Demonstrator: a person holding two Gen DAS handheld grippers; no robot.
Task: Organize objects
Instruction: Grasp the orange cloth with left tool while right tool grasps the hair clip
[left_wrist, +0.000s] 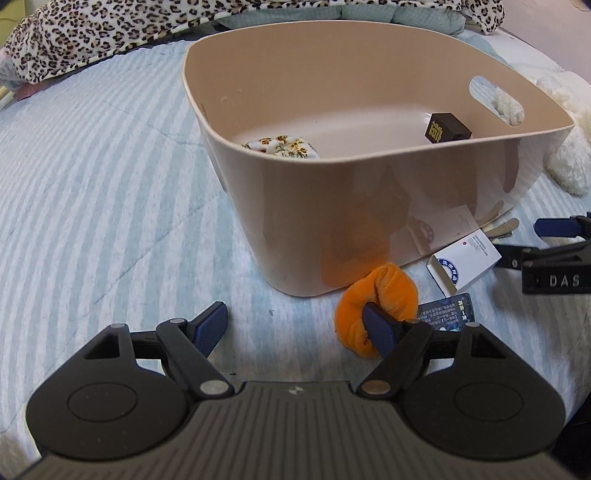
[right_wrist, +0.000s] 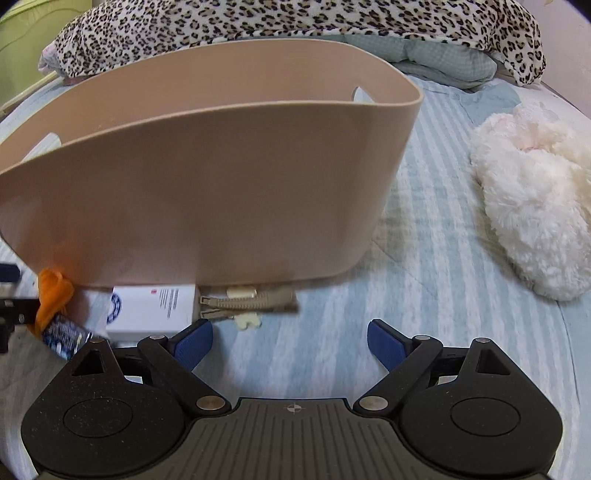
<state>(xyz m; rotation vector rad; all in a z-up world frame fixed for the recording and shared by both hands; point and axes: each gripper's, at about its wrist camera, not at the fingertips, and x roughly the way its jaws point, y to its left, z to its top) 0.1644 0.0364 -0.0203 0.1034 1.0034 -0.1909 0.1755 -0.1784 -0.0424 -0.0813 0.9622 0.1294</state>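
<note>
The left gripper (left_wrist: 295, 326) has its fingers spread wide apart, the right-hand blue pad (left_wrist: 378, 328) lying in front of the soft orange plush ring (left_wrist: 376, 295), which rests on the pale blue striped bed cover (left_wrist: 110, 192) against the outside wall of the beige plastic storage tub (left_wrist: 369, 206). The right gripper (right_wrist: 290, 341) also has its fingers apart and clamps nothing, low over the bed cover before the tub, with a white printed carton (right_wrist: 155, 308) and beige hair clips (right_wrist: 247, 301) just ahead. Inside the tub lie a floral fabric piece (left_wrist: 282, 146) and a small dark cube box (left_wrist: 447, 127); a white fluffy plush (right_wrist: 535, 206) lies to the right
</note>
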